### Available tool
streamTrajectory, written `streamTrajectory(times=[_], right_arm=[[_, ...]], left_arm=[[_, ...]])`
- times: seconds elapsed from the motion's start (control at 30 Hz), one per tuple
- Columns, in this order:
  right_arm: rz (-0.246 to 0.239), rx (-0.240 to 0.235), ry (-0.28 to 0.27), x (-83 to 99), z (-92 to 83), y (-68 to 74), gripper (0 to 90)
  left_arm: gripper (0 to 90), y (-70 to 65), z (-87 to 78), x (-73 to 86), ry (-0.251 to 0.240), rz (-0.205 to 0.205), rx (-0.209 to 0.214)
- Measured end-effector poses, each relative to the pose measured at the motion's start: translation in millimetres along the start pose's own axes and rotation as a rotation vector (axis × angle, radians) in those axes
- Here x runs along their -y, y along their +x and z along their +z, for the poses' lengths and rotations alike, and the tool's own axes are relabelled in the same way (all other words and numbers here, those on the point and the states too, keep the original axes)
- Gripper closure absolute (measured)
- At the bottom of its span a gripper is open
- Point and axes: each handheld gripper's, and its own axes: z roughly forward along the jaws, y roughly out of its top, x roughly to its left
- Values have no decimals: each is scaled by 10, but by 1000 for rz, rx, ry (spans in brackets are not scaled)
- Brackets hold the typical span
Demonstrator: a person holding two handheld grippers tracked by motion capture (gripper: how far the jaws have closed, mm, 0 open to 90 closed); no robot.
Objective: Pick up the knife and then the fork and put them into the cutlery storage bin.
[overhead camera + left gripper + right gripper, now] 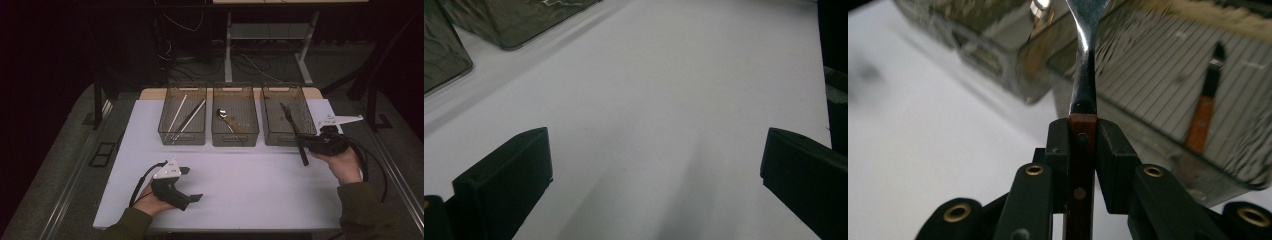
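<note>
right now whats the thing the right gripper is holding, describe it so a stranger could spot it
Start at the white table and its row of three clear bins; go to the right bin. Just in front of it, the right gripper is shut on a utensil by its reddish-brown riveted wooden handle, with a slim metal neck above. Unlike the similar wood-handled utensil lying in the bin, this one is off the table.

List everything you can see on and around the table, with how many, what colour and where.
Table: one, white top, centre.
Bins: three, clear smoky plastic, in a row at the far side.
Chopsticks: apparently two pairs, pale, left bin.
Spoon: one, silver, middle bin.
Knife: one, brown handle, right bin.
Utensil: one, steel with red-brown handle, clamped in the right gripper.
Left gripper: one, black, jaws open, near left.
Right gripper: one, black, by the right bin.
</note>
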Motion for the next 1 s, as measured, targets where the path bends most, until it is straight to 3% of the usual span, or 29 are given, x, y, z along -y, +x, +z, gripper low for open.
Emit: streamTrajectory(times=[0.27,0.57,0.73,1.0], right_arm=[[47,63,-114,-156,-82,-102,776],[67,122,-170,-479,-42,-217,776],[86,150,-185,-614,39,-288,776],[112,184,-152,-688,241,-399,776]], left_arm=[[0,1,4,-1,1,-3,-1],[0,4,1,-1,-1,-4,0],[0,3,-1,-2,-1,-4,2],[0,5,-8,-4,-4,-5,4]])
